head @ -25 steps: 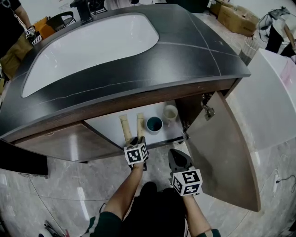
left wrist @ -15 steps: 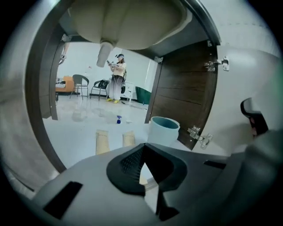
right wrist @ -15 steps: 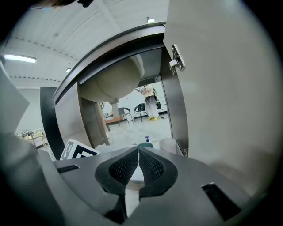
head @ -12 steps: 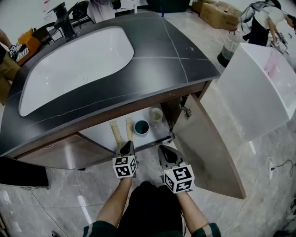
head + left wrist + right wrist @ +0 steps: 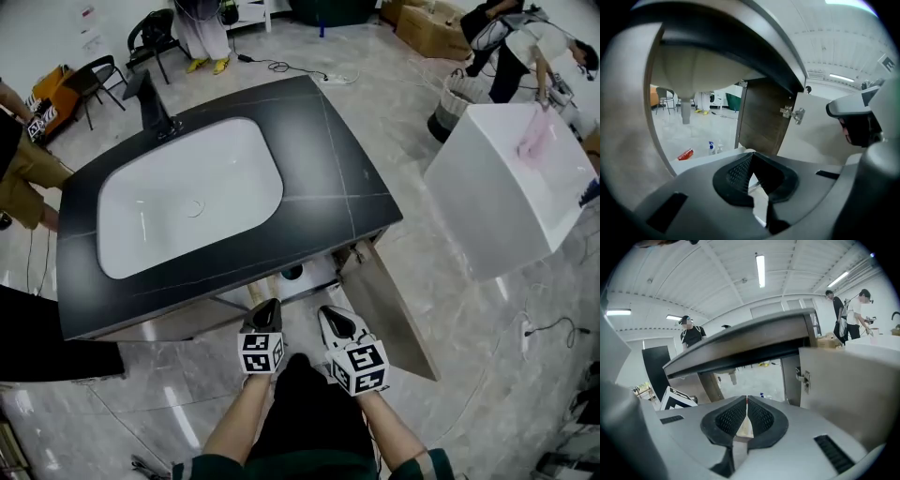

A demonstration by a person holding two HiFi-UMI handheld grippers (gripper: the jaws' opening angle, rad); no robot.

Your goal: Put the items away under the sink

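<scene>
basin (image 5: pixel 187 202): white, set in the dark countertop (image 5: pixel 328 159); nothing lying in it or beside it.
cabinet shelf (image 5: pixel 319 272): pale strip showing just under the counter's front edge; most of it hidden from the head view.
left gripper (image 5: pixel 267 307): pads pressed tip to tip with nothing between them; held just in front of the cabinet opening, clear of the items.
wooden piece (image 5: pixel 253 292): pale stick standing on the shelf, just beyond the left gripper's tips and not touched. Probably light, stiff and rough enough not to slip; best pinched across its middle, with the pads flat on two opposite sides.
cup (image 5: pixel 292 273): only a dark sliver of rim in sight, on the shelf to the right of the stick, under the counter edge. Likely light and rigid but smooth-walled, and breakable if ceramic; safest taken at the rim, one pad inside and one outside, with a gentle squeeze.
right gripper (image 5: pixel 330 315): closed too, pads meeting along their length and holding nothing; beside the left one, near the door's hinge edge.
cabinet door (image 5: pixel 384 314): swung wide open to the right.
stage, by judgement: items already stowed below the sink, both claws free, door not yet closed.
</scene>
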